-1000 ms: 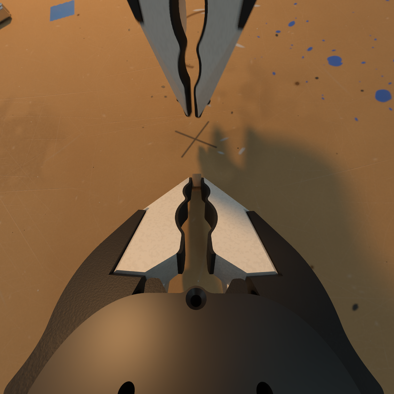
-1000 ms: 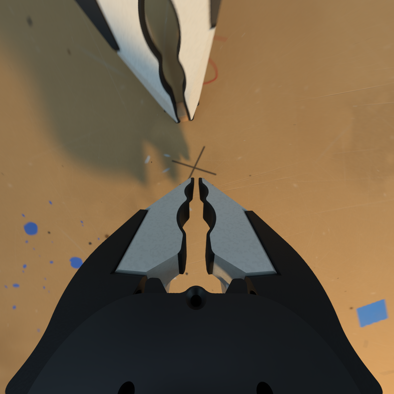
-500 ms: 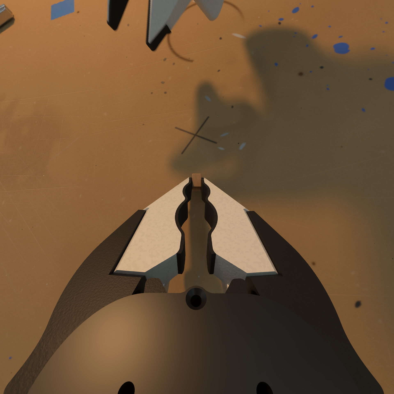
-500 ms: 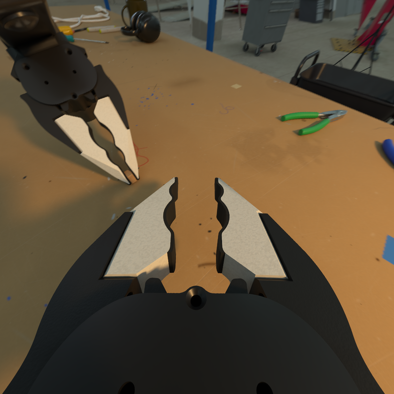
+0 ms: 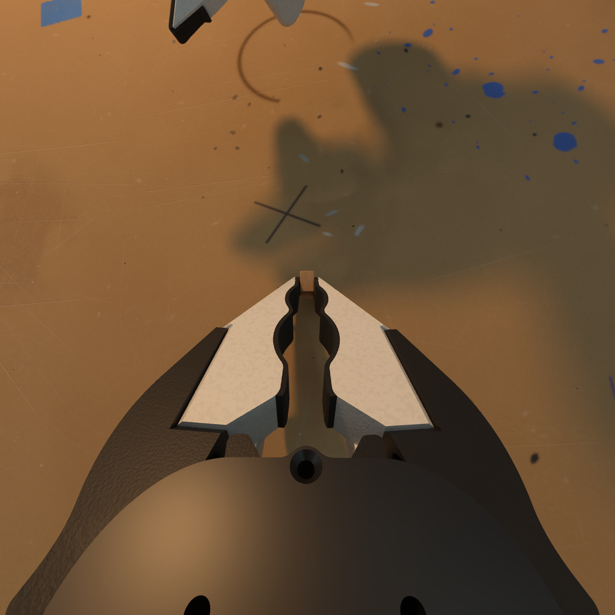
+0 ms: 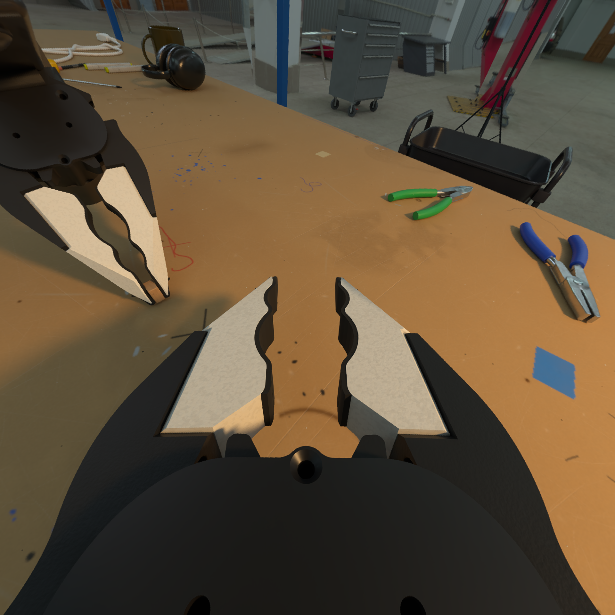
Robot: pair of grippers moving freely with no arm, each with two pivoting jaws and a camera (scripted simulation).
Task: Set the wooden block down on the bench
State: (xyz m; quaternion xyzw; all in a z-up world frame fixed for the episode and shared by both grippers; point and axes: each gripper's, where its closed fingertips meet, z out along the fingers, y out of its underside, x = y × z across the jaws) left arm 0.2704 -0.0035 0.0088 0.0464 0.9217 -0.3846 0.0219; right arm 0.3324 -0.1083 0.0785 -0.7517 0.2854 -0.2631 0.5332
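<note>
A small wooden block (image 5: pixel 307 281) is pinched between the tips of my left gripper (image 5: pixel 306 279), which points down at the brown bench (image 5: pixel 116 199). In the right wrist view the left gripper (image 6: pixel 159 298) holds the block (image 6: pixel 154 293) at or just above the bench surface; I cannot tell if it touches. A black X mark (image 5: pixel 287 213) lies just beyond the block. My right gripper (image 6: pixel 306 281) is open and empty, tilted up over the bench, to the right of the left gripper. Its fingers (image 5: pixel 186 20) show at the top edge of the left wrist view.
Green-handled pliers (image 6: pixel 429 199) and blue-handled pliers (image 6: pixel 562 269) lie at the right. Black earmuffs (image 6: pixel 181 66), a mug (image 6: pixel 163 40), white rope (image 6: pixel 83 50) and pens lie at the far left. A black cart (image 6: pixel 482 163) stands beyond the bench edge. Blue tape (image 6: pixel 554 371) marks the bench.
My right gripper has opened, pulled away from the left gripper and tilted up from looking down at the bench. The left gripper has kept its hold on the block and rose slightly.
</note>
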